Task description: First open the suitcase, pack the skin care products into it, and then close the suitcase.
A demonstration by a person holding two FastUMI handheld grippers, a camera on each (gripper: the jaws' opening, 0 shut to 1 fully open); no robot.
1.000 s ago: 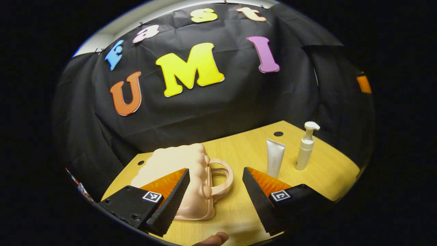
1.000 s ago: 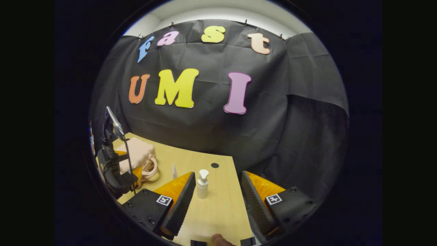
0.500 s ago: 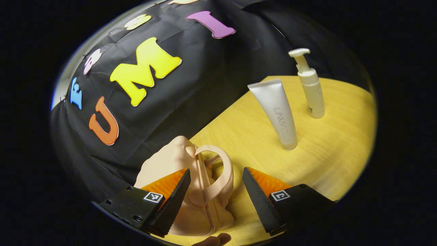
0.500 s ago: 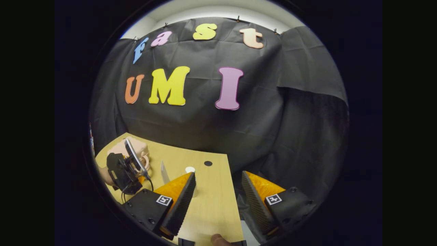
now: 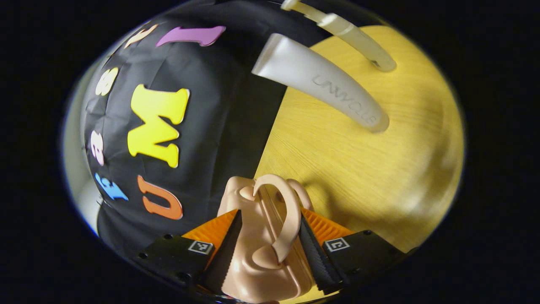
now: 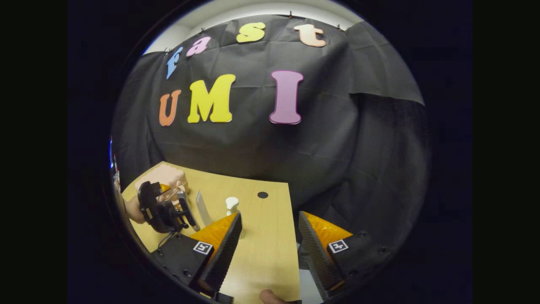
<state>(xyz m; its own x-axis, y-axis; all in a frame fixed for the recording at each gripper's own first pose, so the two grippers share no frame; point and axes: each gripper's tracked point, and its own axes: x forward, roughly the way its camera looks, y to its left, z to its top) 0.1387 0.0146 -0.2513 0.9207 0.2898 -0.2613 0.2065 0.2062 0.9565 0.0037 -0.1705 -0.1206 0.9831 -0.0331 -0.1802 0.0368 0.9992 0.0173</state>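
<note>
- I am on the opening step: my left hand-held gripper is rolled on its side, fingers either side of the pink suitcase at its handle; whether both pads press I cannot tell.
- The suitcase lies shut at the bench edge by the wall.
- The tube and pump bottle stand near each other, well apart from the suitcase.
- My right hand-held gripper hangs spread above bare bench, pinching nothing.
- Next, I judge, the lid needs parting along the seam while the case is steadied.
</note>
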